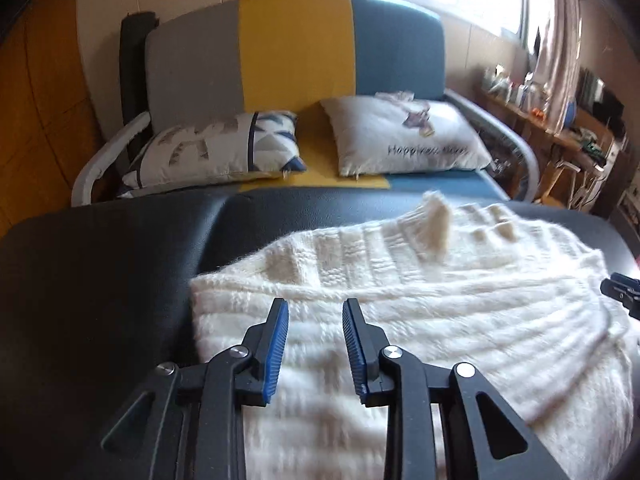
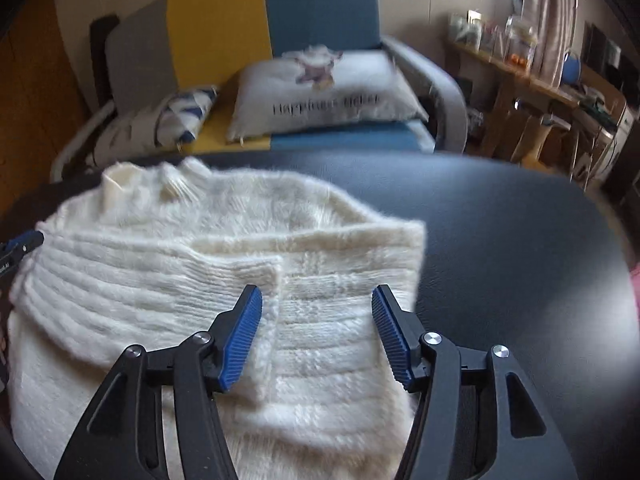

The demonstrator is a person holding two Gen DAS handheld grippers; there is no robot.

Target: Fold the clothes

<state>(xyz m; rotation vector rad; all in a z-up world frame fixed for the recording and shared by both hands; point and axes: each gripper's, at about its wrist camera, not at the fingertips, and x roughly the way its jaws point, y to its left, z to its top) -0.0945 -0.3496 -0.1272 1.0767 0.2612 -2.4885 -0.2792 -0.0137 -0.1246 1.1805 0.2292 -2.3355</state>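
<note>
Two grippers: both hover over one white knitted sweater point(image 1: 400, 312) that lies on a dark padded table point(image 1: 100, 264).
Left gripper point(image 1: 315, 320): jaws stand apart, nothing is between the blue pads, no cloth is pinched; it hangs over the sweater's left part, near the left edge of the fabric.
Right gripper point(image 2: 317, 312): jaws are opening, wider than the left ones; only the flat knit shows in the gap, and nothing is gripped.
Sweater place: across the middle of the table and toward its near edge, collar point(image 2: 120, 178) toward the far edge; the table's right side is bare.
Sweater state: I judge it partly folded, because one flap ends in a straight edge point(image 2: 276, 288) under the right gripper.
Risk one: the knit is thick and fluffy, so a pinch may take only the top layer; the fold would then open when lifted.
Risk two: if the two grippers lift unevenly, the next fold may come out crooked.
Risk three: the lower part reaches the near edge, so a pull toward the person could drag the cloth off the table.
Risk four: long fibres could catch on the ribbed pads at release.
Behind the table: a sofa point(image 1: 296, 48) with two pillows, well apart from the work.
</note>
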